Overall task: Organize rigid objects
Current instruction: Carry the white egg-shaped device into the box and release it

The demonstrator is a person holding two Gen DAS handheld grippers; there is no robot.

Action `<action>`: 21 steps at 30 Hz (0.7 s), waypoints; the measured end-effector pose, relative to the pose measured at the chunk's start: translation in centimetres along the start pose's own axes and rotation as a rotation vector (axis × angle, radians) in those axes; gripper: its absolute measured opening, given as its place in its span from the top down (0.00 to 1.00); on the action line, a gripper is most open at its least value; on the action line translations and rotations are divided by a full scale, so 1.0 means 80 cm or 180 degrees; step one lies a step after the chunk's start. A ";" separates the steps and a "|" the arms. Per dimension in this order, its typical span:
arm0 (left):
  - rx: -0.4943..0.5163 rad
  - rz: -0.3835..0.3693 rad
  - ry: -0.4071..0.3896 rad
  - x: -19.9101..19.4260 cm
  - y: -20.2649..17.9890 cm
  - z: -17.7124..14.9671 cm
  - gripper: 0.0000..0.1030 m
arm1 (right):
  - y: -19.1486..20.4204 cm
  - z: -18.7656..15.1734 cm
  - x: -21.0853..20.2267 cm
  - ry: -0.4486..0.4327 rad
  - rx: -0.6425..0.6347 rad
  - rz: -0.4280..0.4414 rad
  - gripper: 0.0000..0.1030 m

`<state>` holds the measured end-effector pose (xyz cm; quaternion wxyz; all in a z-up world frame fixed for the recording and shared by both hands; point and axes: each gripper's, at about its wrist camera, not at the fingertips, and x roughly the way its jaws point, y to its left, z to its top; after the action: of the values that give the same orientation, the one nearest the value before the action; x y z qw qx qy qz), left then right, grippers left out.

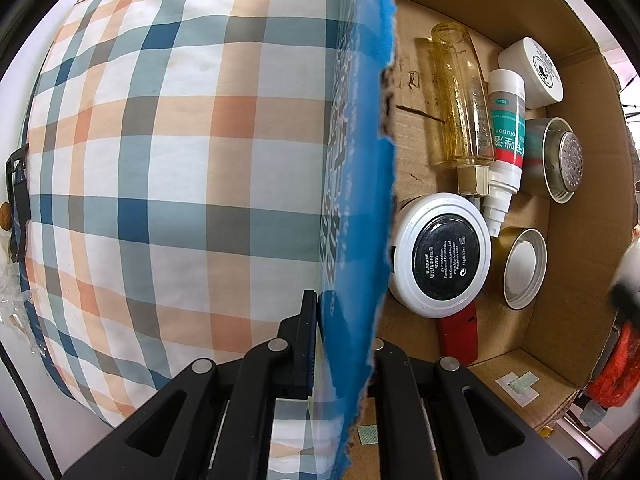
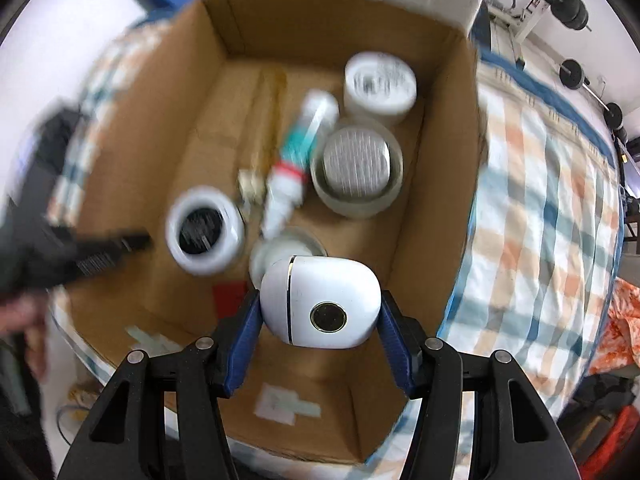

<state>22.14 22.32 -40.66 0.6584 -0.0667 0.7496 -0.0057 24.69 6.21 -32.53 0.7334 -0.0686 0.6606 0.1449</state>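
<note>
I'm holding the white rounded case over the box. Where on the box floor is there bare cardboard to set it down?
Bare floor runs along the wall that the left gripper pinches, beside the amber bottle and above the white compact. A smaller patch lies near the taped corner, past the red item. The opposite wall is crowded: white jar, metal tin, gold lid.

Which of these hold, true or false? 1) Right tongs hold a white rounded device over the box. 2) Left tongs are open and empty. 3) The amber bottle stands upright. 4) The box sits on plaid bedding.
1) True: the right tongs clamp the white rounded device above the cardboard box.
2) False: the left tongs are shut on the blue box flap.
3) False: the amber bottle lies on its side beside the spray bottle.
4) True: plaid bedding surrounds the box.
</note>
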 end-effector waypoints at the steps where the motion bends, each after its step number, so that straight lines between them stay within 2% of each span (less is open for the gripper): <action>1: 0.0004 0.0007 0.0003 0.000 0.000 0.000 0.94 | 0.002 0.014 -0.011 -0.0107 0.0022 0.0057 0.42; 8: -0.0002 0.0010 0.0012 0.000 -0.003 0.003 0.94 | 0.017 0.096 -0.025 -0.0359 0.0081 0.0256 0.42; 13: -0.0030 -0.0021 0.0028 0.001 0.003 0.006 0.94 | 0.037 0.137 -0.001 -0.0331 0.0114 0.0361 0.42; 21: -0.0058 -0.0031 0.0032 0.001 0.010 0.007 0.94 | 0.041 0.183 0.067 -0.0148 0.0299 0.0521 0.42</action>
<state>22.57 23.16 -40.92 0.6540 -0.0763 0.7526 -0.0025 38.05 14.25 -35.81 0.7366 0.0234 0.6529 0.1749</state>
